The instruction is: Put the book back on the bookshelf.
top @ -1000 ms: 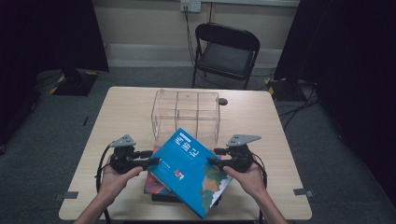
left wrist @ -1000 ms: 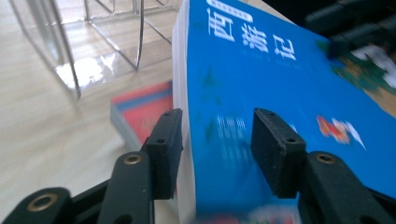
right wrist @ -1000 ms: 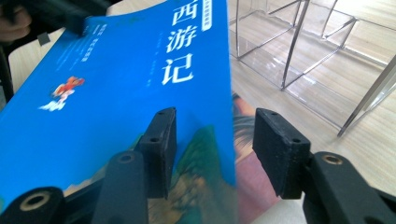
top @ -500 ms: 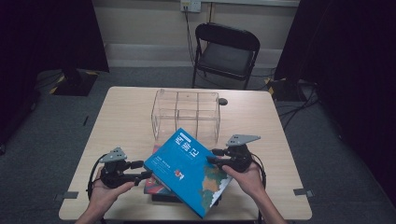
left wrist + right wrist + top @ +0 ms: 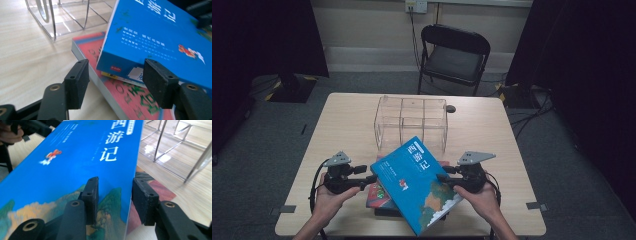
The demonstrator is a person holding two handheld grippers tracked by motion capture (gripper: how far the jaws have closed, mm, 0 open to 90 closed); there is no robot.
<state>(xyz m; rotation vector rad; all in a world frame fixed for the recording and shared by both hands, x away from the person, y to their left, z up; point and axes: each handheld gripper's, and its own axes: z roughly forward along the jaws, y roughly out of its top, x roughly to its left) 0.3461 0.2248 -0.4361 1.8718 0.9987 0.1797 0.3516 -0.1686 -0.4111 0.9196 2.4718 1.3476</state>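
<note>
A thick blue book [image 5: 417, 185] with white characters lies tilted over a red book [image 5: 377, 192] near the table's front edge. My right gripper [image 5: 443, 176] holds its right edge. In the right gripper view the jaws, which have just been closing, stand one on the cover [image 5: 75, 157] and one under it, shut on the book [image 5: 115, 188]. My left gripper [image 5: 368, 176] sits just off the book's left corner. Its jaws have just been opening and stand apart [image 5: 116, 72], with the blue corner [image 5: 155, 30] beyond them, untouched. The red book [image 5: 125, 100] lies below.
A clear acrylic organiser [image 5: 410, 120] with several compartments stands mid-table, just behind the books. A small dark object [image 5: 451, 108] lies beside it. Bare wooden tabletop [image 5: 342, 125] spreads left and right. A black folding chair [image 5: 454, 55] stands beyond the far edge.
My left gripper has let go of the blue book's left edge, drawn back a little to the left and opened. The right gripper keeps the book tilted in place.
</note>
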